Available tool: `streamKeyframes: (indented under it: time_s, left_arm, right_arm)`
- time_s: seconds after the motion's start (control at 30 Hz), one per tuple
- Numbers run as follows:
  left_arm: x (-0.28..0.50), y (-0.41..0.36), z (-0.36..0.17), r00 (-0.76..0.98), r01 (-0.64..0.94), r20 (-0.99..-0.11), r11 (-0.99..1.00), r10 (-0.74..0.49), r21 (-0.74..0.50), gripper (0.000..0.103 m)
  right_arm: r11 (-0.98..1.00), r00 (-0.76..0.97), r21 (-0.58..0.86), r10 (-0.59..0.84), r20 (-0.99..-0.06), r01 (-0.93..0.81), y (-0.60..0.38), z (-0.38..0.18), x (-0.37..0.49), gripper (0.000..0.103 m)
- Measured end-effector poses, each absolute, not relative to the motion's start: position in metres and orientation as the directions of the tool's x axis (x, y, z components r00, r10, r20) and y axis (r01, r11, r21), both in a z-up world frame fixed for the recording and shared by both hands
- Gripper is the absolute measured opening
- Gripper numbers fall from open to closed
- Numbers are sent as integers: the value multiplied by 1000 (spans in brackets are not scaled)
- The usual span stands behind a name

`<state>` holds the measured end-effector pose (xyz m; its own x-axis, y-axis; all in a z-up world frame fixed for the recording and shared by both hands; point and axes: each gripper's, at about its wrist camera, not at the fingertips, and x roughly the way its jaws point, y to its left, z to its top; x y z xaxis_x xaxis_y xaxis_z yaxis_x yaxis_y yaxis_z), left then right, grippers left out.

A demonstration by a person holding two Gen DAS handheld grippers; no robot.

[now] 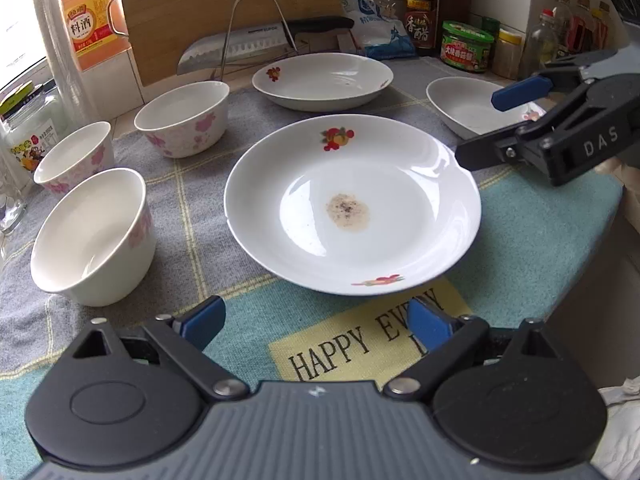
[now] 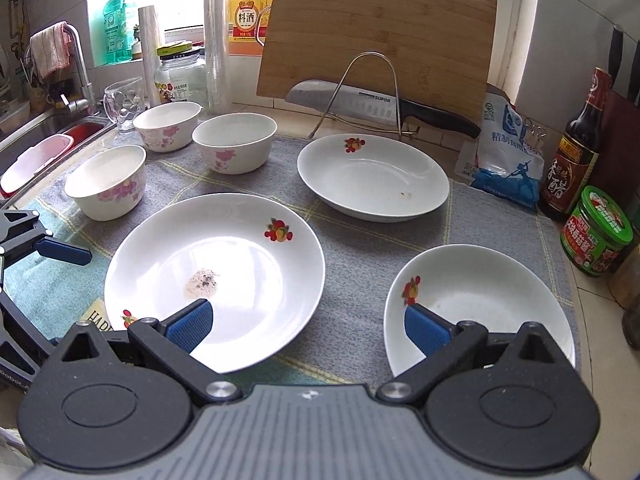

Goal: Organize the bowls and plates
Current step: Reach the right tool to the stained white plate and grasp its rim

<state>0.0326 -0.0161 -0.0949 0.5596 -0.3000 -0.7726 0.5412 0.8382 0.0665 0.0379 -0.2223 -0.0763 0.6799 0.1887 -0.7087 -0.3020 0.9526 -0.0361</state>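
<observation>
You are at a home kitchen counter; a steel sink with a curved tap sits at the left; a bamboo chopping board leans behind a black-handled cleaver; a dark vinegar bottle and white floral bowls stand nearby.

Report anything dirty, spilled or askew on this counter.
The nearest plate has a brownish speckled residue patch at its centre. The far plate shows small brown specks. Nothing looks spilled, tipped or broken.

A cleaver is propped on a wire rack before a cutting board; a salt bag, seemingly, is set beside.
</observation>
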Motion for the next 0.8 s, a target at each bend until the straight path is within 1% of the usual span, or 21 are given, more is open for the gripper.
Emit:
streamKeyframes:
  time_s: [0.13, 0.33, 0.53, 0.6, 0.67, 0.7, 0.8]
  left_arm:
    - [36, -16, -105, 545, 573, -773, 818, -324, 61, 97]
    - [45, -16, -112, 524, 610, -760, 792, -383, 21, 97]
    - [51, -15, -115, 523, 642, -742, 767, -420, 18, 101]
    - [51, -15, -115, 521, 652, -738, 758, -428, 21, 101]
    - [52, -15, -116, 522, 659, -734, 752, -435, 23, 101]
    - [52, -16, -115, 522, 664, -732, 747, -437, 27, 101]
    - [51, -17, -115, 523, 678, -726, 734, -446, 37, 98]
  right_arm:
    - [951, 657, -28, 191, -730, -307, -208, -82, 51, 103]
    - [942, 608, 17, 231, -759, -336, -198, -92, 64, 103]
    - [930, 564, 64, 272, -780, -361, -198, -101, 84, 103]
    - [927, 552, 70, 279, -785, -370, -199, -104, 91, 102]
    - [920, 540, 80, 293, -789, -383, -200, -106, 99, 97]
    - [917, 534, 82, 298, -791, -390, -201, -108, 103, 96]
    - [910, 520, 93, 312, -796, -403, -202, -110, 112, 93]
